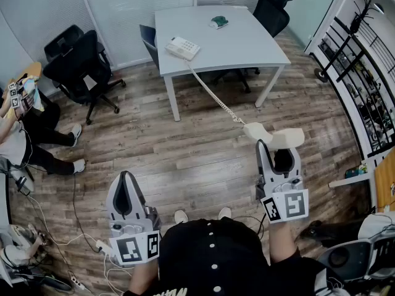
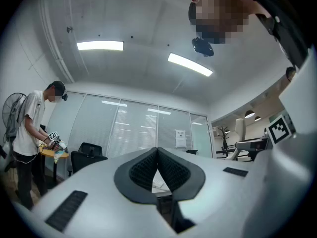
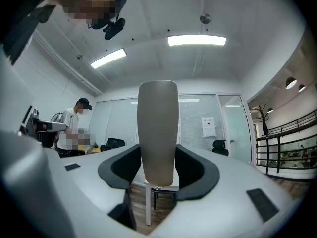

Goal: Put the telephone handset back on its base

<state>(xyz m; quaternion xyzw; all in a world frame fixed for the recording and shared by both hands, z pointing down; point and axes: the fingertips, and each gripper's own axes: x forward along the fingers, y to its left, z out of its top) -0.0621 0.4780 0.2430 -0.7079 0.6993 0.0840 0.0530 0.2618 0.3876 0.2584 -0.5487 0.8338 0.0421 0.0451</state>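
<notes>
The right gripper (image 1: 279,148) has its jaws spread wide around the cream handset (image 1: 254,132), pads pressed against its sides. The handset lies crossways at the tips, out over the wooden floor (image 1: 185,147) and well short of the table. From its end a coiled cord (image 1: 213,94) stretches up to the phone base (image 1: 182,47), which sits at the near left corner of the white table (image 1: 247,48), well apart from the handset. The left gripper (image 1: 126,180) is held off to the side, its jaws closed together on nothing. A small green thing (image 1: 218,22) lies farther back on the table, and a black office chair (image 1: 83,69) stands to the left
</notes>
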